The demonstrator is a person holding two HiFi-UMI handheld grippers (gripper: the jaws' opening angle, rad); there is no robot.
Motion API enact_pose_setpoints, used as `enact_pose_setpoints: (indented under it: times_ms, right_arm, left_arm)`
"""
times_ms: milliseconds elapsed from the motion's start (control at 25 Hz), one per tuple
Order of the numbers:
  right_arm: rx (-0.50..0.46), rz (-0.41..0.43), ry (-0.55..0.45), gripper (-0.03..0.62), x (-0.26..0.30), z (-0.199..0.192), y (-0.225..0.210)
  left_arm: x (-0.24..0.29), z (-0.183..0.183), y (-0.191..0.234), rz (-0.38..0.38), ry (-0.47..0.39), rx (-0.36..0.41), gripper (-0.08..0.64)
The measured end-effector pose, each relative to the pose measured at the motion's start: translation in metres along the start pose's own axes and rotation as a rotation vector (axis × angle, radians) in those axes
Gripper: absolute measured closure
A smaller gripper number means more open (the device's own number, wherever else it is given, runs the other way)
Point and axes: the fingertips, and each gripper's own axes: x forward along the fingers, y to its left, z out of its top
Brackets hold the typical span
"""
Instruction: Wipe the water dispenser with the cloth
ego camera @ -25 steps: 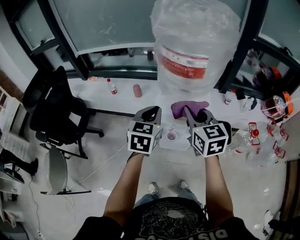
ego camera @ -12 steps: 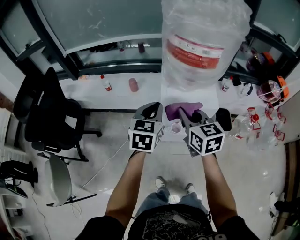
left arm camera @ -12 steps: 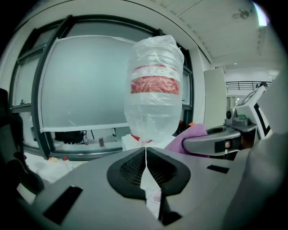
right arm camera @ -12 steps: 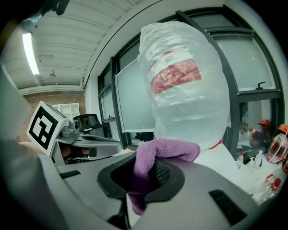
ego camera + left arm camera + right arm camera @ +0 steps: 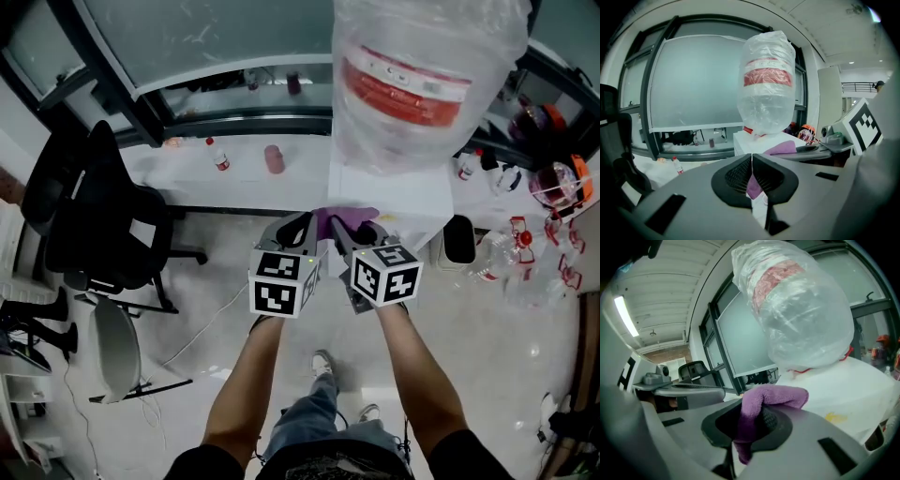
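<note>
The white water dispenser (image 5: 398, 195) carries a big bottle wrapped in clear plastic (image 5: 424, 75). A purple cloth (image 5: 343, 220) hangs at the dispenser's front left corner, with my right gripper (image 5: 352, 232) shut on it. In the right gripper view the cloth (image 5: 774, 397) bulges out of the jaws, in front of the dispenser top (image 5: 855, 385) and the bottle (image 5: 797, 310). My left gripper (image 5: 299, 231) is close beside the right one, shut and holding nothing. In the left gripper view its jaws meet at the tips, with the cloth (image 5: 782, 148) and the dispenser (image 5: 751, 140) beyond them.
A black office chair (image 5: 94, 220) stands at the left, with a grey chair (image 5: 114, 352) nearer me. Small bottles (image 5: 218, 155) and a pink cup (image 5: 274, 157) sit on the white ledge under the window. A black bin (image 5: 457, 240) and plastic clutter (image 5: 553, 202) are on the right.
Both grippers have drawn closer together and shifted left relative to the dispenser. The cloth has gone with the right gripper from the dispenser's top toward its front left corner.
</note>
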Motion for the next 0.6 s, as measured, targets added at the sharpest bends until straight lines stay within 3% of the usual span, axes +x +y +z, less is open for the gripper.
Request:
enact_pose_setpoints:
  times_ms: [200,480,600]
  right_arm:
    - [0.015,0.000,0.011,0.551,0.013,-0.022,-0.015]
    - [-0.001,-0.031,-0.017,0.551,-0.007,-0.023,-0.049]
    - [-0.017,-0.064,-0.027,0.551,-0.020,-0.019,-0.068]
  left_arm:
    - [0.004,-0.010,-0.002,0.018,-0.007,-0.011,0.532]
    - [0.021,-0.023,-0.025,-0.001,0.011,0.029,0.532]
    - [0.026,-0.024,-0.037,-0.015,0.008,-0.003,0.532]
